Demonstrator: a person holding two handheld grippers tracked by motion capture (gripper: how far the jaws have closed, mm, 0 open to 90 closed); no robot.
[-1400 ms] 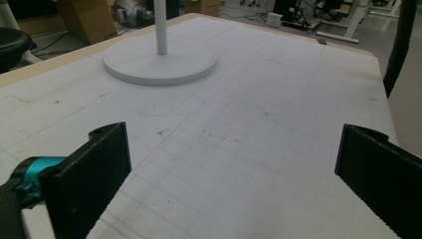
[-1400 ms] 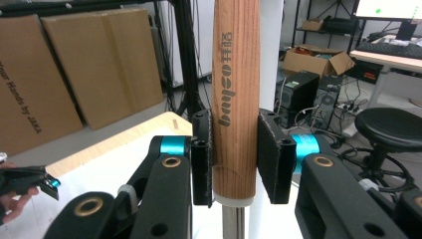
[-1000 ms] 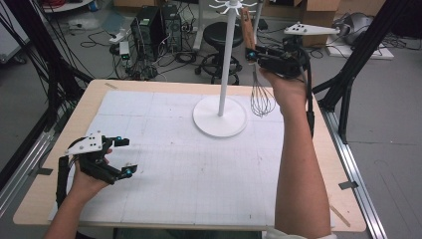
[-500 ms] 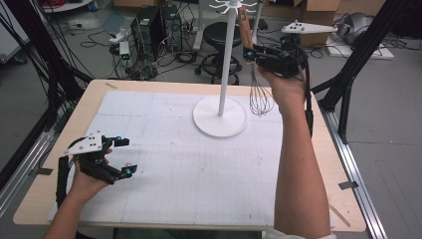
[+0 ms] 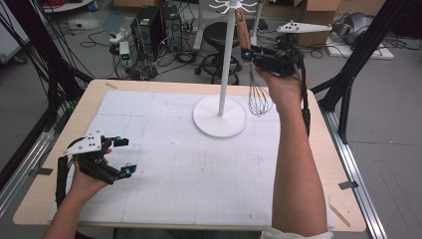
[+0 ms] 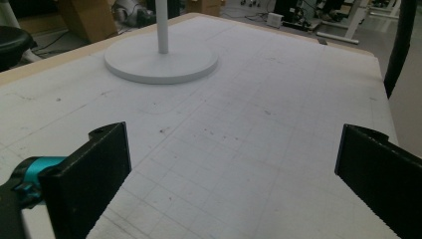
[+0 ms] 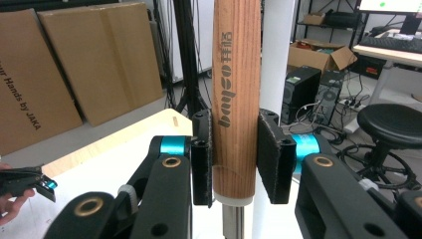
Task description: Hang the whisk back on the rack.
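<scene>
A wire whisk (image 5: 259, 97) with a wooden handle (image 5: 242, 30) hangs upright beside the white rack's pole (image 5: 227, 55), its handle top up by the rack's hooks (image 5: 233, 5). My right gripper (image 5: 247, 54) is shut on the lower end of that handle (image 7: 236, 99), pads pressing both sides. The whisk's wires hang above the table next to the rack's round base (image 5: 219, 116). Far off at the table's near left, my left gripper (image 5: 124, 157) rests open on the white mat, its jaws wide apart with nothing between them (image 6: 234, 189).
The white grid mat (image 5: 189, 164) covers most of the wooden table (image 5: 35, 199). The rack's base (image 6: 160, 62) stands at the far middle. Behind the table are a black stool (image 5: 221, 32), computer towers, cables and cardboard boxes. Black frame posts flank both sides.
</scene>
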